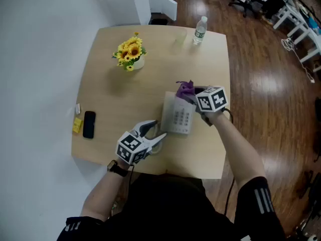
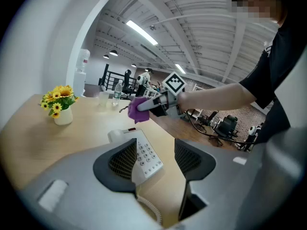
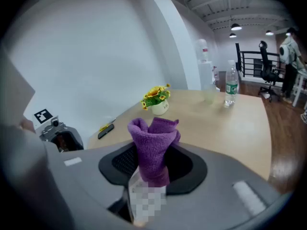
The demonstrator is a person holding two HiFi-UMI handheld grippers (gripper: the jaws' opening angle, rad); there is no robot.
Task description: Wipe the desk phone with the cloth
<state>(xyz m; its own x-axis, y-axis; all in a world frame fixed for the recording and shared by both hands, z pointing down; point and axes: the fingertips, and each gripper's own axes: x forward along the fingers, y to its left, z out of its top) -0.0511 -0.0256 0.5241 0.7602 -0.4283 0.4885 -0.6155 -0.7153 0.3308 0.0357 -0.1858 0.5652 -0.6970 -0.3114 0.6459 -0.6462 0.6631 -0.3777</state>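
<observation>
**Desk phone: wiping set-up**

Item: white desk phone (image 1: 179,117), lying flat on the wooden table (image 1: 105,79), towards its near right part.
Right gripper (image 3: 153,164): jaws clamped on a bunched purple cloth (image 3: 152,138), held at the phone's far end, presumably for wiping.
Left gripper (image 2: 156,162): jaws wide, gripping nothing, at the phone's near edge, probably to steady it.

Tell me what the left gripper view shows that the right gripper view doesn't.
Only the left gripper view: the desk phone with its keypad, framed by the open jaws of the left gripper, the coiled cord, and the right gripper seen from outside. Only the right gripper view: the black mobile phone lying on the table. Both: the purple cloth pinched in the right gripper's jaws, the sunflower pot and the water bottle.
</observation>
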